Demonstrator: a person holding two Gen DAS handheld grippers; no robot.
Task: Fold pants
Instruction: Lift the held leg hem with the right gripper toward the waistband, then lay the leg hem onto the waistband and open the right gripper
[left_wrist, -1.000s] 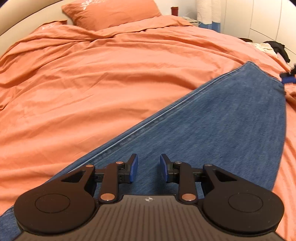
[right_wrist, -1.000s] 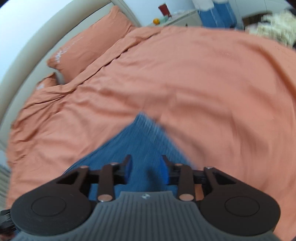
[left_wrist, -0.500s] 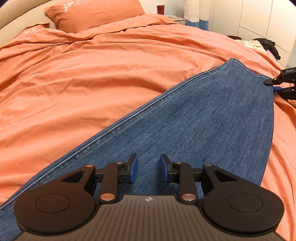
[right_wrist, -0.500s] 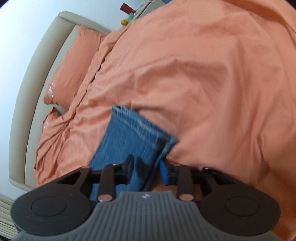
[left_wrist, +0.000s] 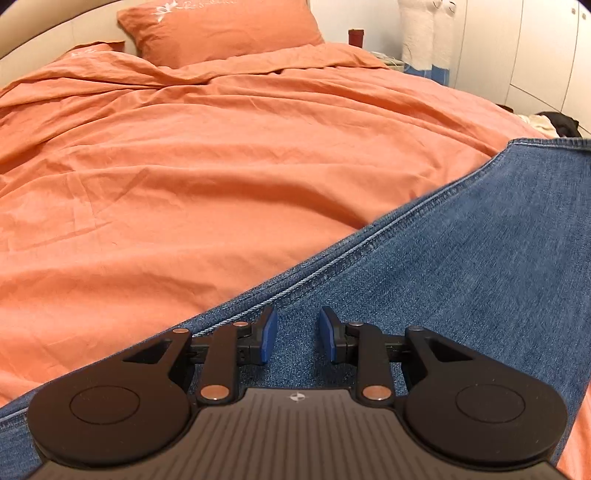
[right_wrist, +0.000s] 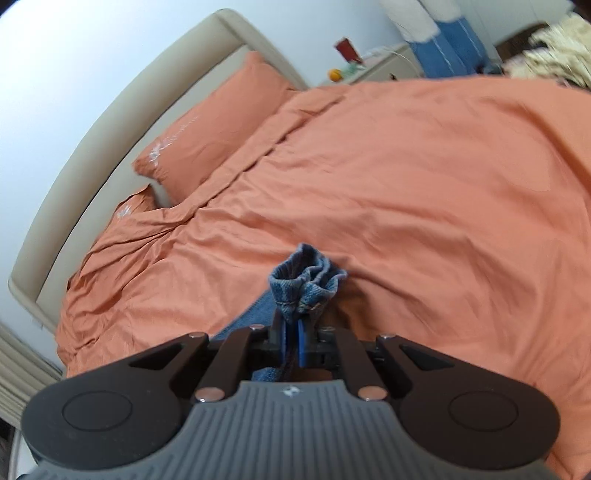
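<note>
Blue denim pants lie flat on the orange bed, running from lower left to the right edge in the left wrist view. My left gripper is open just above the denim, near its stitched side seam, holding nothing. My right gripper is shut on a bunched end of the pants, which sticks up crumpled between the blue pads and is lifted off the cover. The right gripper is out of sight in the left wrist view.
An orange duvet covers the whole bed, with orange pillows and a beige headboard at the far end. A nightstand with a red cup stands beyond. Loose clothes lie at the far right.
My right gripper has shut on the end of the pants and lifted it into a bunch. My left gripper stayed open and shifted toward the side seam.
</note>
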